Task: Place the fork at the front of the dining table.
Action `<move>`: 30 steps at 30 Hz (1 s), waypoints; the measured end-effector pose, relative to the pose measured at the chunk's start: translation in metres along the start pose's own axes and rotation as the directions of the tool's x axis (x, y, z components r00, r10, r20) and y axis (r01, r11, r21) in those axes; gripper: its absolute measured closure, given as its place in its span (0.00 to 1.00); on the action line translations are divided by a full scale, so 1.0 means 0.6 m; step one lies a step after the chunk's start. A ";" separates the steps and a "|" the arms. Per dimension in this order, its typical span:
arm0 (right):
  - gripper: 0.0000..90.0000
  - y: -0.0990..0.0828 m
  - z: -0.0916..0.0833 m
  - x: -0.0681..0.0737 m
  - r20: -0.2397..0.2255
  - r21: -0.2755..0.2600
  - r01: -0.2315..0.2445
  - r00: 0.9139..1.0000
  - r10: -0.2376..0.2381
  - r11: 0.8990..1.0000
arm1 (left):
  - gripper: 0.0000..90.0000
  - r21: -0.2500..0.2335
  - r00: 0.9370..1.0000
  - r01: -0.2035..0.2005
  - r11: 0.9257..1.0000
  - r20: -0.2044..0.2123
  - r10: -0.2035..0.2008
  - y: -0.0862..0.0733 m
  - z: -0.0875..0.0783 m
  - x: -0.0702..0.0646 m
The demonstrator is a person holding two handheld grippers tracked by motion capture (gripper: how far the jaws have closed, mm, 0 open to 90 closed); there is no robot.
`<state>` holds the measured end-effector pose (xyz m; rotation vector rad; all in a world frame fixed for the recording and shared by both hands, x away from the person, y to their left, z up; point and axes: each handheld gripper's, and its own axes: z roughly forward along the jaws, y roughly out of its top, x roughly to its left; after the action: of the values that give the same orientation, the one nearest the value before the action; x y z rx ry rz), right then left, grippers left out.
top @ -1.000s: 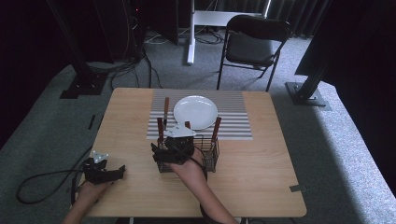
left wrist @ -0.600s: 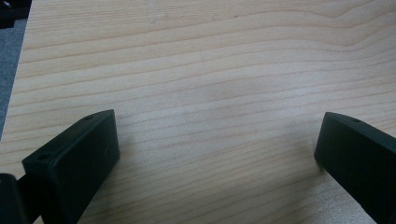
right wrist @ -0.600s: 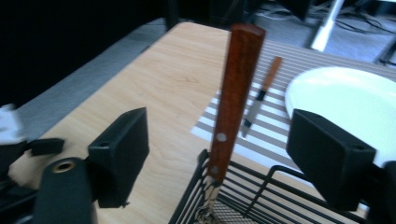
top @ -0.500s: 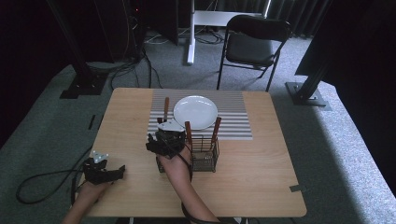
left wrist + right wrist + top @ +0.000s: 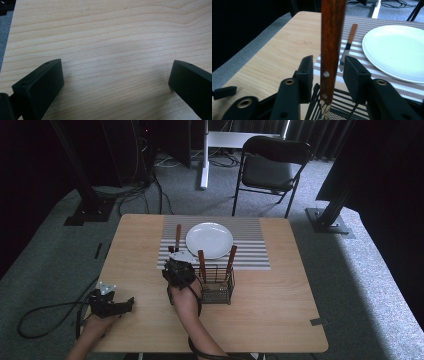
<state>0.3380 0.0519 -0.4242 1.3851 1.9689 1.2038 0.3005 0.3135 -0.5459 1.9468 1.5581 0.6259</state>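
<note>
Fingers of right gripper (image 5: 328,72) just closing around wooden handle (image 5: 329,50) in wire basket (image 5: 217,287), slim gaps remaining; left gripper (image 5: 112,85) fingers spread.

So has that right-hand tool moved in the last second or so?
Yes. The right tool has slid left from above the wire basket to its left edge. Its jaws have just been closing around a wooden handle standing in the basket.

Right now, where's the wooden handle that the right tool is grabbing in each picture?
High view: the wooden handle stands at the wire basket's left side, middle of the table.
Right gripper view: it rises up the centre between the jaws.
Left gripper view: bare tabletop.
Shared landmark: the white plate.
</note>
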 end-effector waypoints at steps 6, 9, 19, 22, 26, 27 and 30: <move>0.81 -0.006 -0.001 0.002 -0.017 -0.003 0.005 1.000 -0.005 1.000 | 0.00 0.001 1.000 -0.001 1.000 0.000 0.001 0.000 0.000 0.000; 0.81 -0.008 -0.001 0.003 -0.013 -0.010 -0.003 1.000 0.003 1.000 | 0.00 0.000 1.000 0.000 1.000 0.000 0.000 0.000 0.000 0.000; 0.82 -0.013 -0.006 0.002 -0.015 -0.033 -0.021 1.000 0.020 0.999 | 0.00 -0.001 1.000 0.001 1.000 0.000 -0.001 0.000 0.000 0.000; 0.82 -0.013 -0.006 -0.001 -0.024 -0.036 -0.029 0.999 0.028 0.999 | 0.00 0.000 1.000 0.000 1.000 0.000 0.000 0.000 0.000 0.000; 0.82 -0.013 -0.006 -0.002 -0.027 -0.041 -0.042 0.999 0.041 0.998 | 0.00 -0.001 1.000 0.001 1.000 0.000 -0.001 0.000 0.000 0.000; 0.82 -0.013 -0.007 -0.001 -0.023 -0.042 -0.035 0.999 0.034 0.999 | 0.00 -0.001 1.000 0.001 1.000 0.000 -0.001 0.000 0.000 0.000; 0.83 -0.013 -0.007 0.000 -0.018 -0.047 -0.031 0.999 0.030 0.998 | 0.00 -0.001 1.000 0.000 1.000 0.000 0.000 0.000 0.000 0.000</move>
<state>0.3306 0.0492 -0.4287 1.3898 1.9250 1.2726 0.3006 0.3135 -0.5459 1.9461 1.5577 0.6267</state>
